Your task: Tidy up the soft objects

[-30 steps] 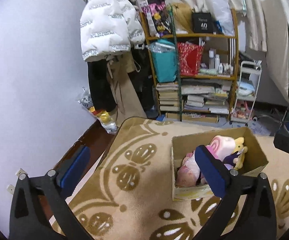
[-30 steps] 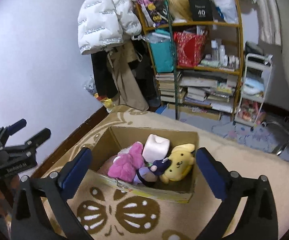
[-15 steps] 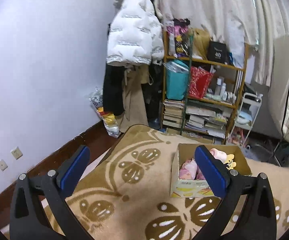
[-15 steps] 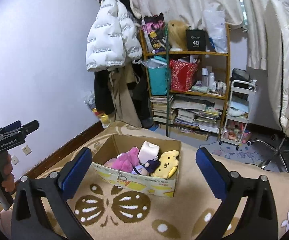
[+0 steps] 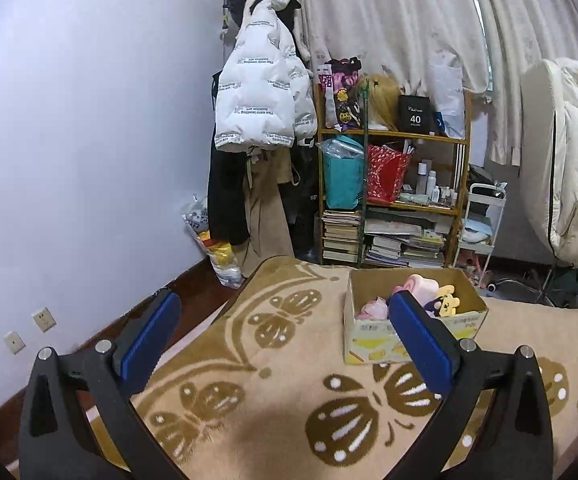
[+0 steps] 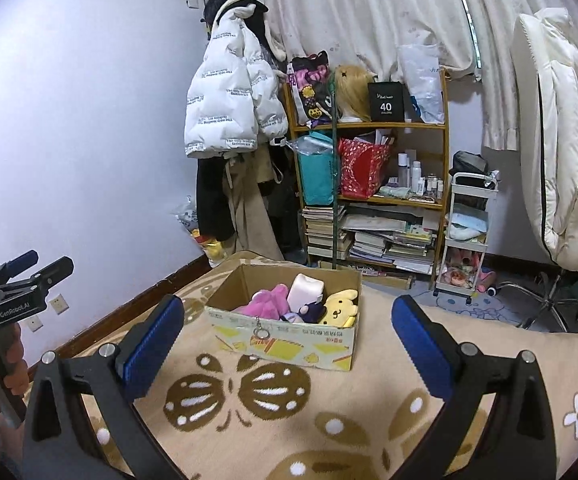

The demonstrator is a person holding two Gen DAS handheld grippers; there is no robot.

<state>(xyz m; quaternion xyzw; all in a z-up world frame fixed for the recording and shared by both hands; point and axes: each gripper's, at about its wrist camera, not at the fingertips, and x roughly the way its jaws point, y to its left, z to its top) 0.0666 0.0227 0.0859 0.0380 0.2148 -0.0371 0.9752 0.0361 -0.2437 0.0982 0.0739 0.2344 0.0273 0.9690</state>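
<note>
A cardboard box (image 6: 289,342) stands on the beige patterned blanket (image 6: 249,408). It holds a pink plush (image 6: 267,304), a pale pink cushion (image 6: 307,288), a yellow dog plush (image 6: 339,308) and a dark purple plush (image 6: 309,312). The box also shows in the left wrist view (image 5: 373,344). My right gripper (image 6: 287,340) is open and empty, well back from the box. My left gripper (image 5: 281,334) is open and empty, back and to the left of the box. It also shows at the left edge of the right wrist view (image 6: 29,276).
A wooden shelf (image 6: 373,196) full of books and bags stands against the far wall. A coat rack with a white puffer jacket (image 6: 229,100) is beside it. A white trolley (image 6: 469,240) and a white chair (image 6: 557,152) stand at the right.
Both grippers have pulled up and back from the box, which now looks smaller and farther. Both stay open and empty.
</note>
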